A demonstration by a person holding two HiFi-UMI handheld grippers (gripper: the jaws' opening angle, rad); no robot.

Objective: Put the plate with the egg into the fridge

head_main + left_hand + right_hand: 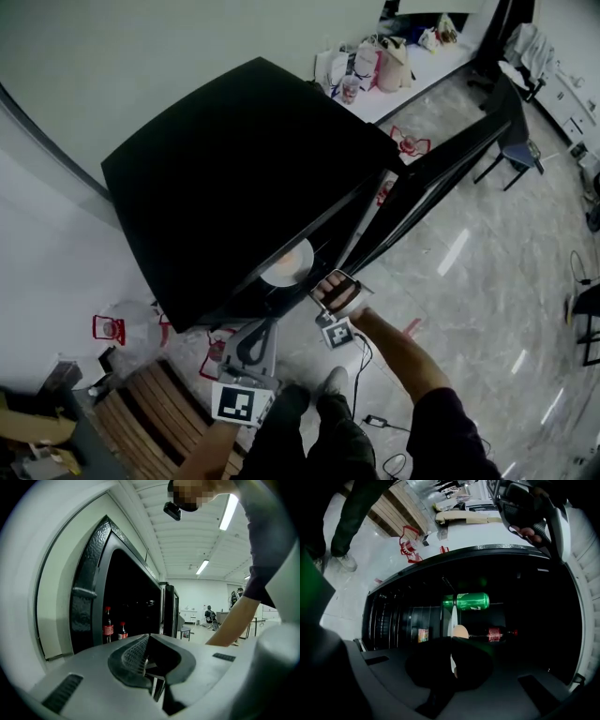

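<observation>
I am recording the right claw [452,641] closed on the near rim of the plate [451,617], with the egg [461,631] sitting loose on its face. The head view is showing the plate face up at the mouth of the open fridge [234,169], just under its top edge and, in my judgement, not yet set on a shelf. The left claw [149,637] is closed on nothing and is hanging near and left of the plate. A green can [471,601] and a red bottle [496,633] are showing farther in. I am judging the plate light, stiff, brittle and smooth-glazed, levering on a one-edge pinch; the rim is the only sound hold. The egg is round, fragile and unsecured, so I am treating any tilt as the chief hazard.
</observation>
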